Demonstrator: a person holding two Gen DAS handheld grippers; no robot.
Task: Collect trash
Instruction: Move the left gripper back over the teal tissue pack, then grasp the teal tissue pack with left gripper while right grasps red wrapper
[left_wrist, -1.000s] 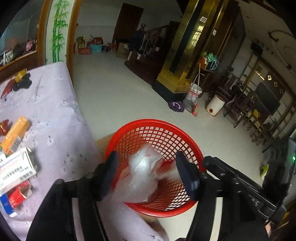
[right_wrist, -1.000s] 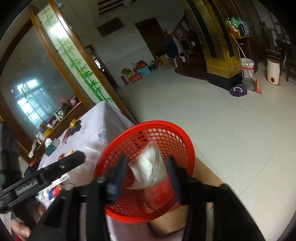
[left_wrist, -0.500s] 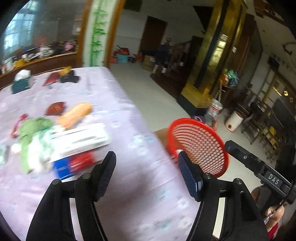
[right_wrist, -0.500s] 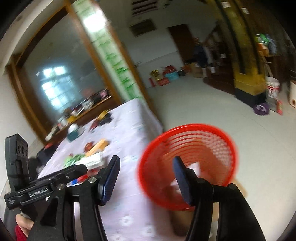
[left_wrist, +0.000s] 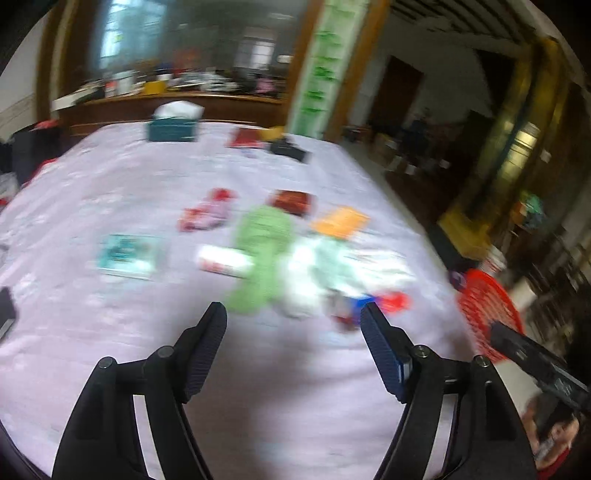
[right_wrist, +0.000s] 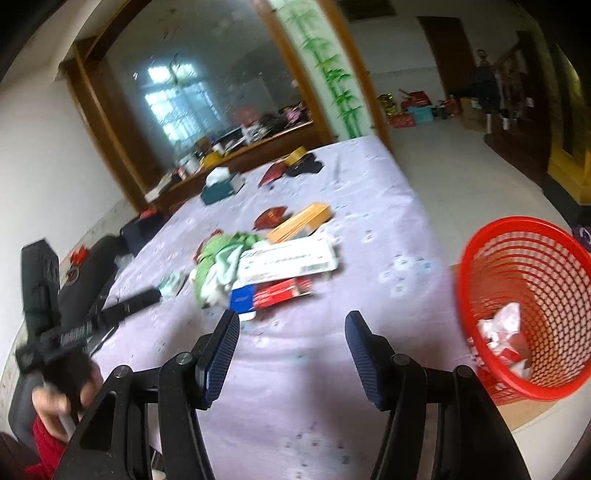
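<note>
Left gripper (left_wrist: 293, 319): jaws apart, just been opening, nothing between them. Right gripper (right_wrist: 291, 328): jaws apart, empty too. Trash pile (right_wrist: 258, 266) sits mid-frame on the lilac tablecloth (right_wrist: 369, 206), straight ahead of and above both tools in their views; the white box (right_wrist: 288, 260) has its long axis left-right. Red basket (right_wrist: 524, 310) at right edge, crumpled plastic already inside. Neither hand looks clearly nearer; left faces the pile more squarely.

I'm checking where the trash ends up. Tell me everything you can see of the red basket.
The red basket is round, open-topped plastic mesh with a solid rim, and looks tilted in the right wrist view. It stands off the table's edge on something tan and flat. Crumpled clear and white wrappers lie inside. No tongs touch it.
</note>
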